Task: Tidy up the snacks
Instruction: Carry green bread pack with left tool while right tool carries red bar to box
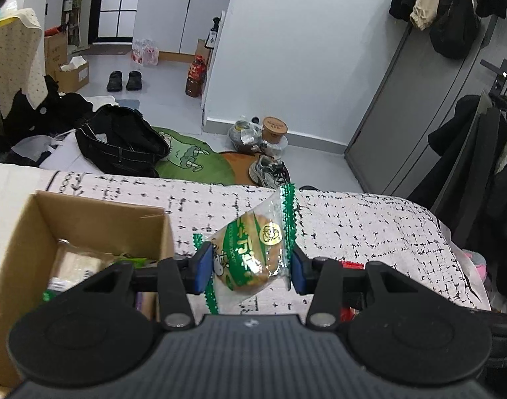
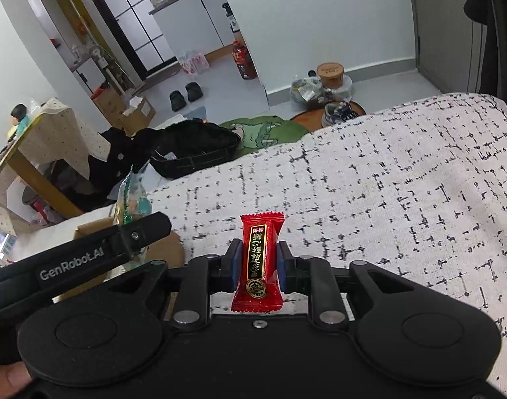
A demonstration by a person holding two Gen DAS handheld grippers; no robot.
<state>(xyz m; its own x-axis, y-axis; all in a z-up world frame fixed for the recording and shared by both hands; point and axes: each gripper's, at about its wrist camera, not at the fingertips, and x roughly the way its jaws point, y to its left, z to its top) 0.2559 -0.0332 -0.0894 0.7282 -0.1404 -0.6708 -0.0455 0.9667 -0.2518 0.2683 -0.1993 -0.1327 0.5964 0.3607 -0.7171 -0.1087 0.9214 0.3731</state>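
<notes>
Two grippers, one snack each: left gripper [image 1: 248,267] clamps a green-wrapped pastry [image 1: 253,252] just right of the cardboard box [image 1: 27,232]; right gripper [image 2: 258,266] pinches a red candy packet [image 2: 259,262], farther right over the patterned cloth [image 2: 386,183]. Box contents are partly hidden behind the gripper and indistinct.

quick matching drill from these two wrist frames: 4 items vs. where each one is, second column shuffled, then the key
Items
1. Green-edged clear packet with a round pastry
2. Red foil candy wrapper with a black label
3. Open brown cardboard box
4. Black fabric bag

Places
A. On the floor beyond the cloth-covered surface
B. Clamped in the right gripper
C. On the white black-flecked cloth, snacks inside
D. Clamped in the left gripper

Pairs: 1-D, 2-B, 3-C, 4-A
</notes>
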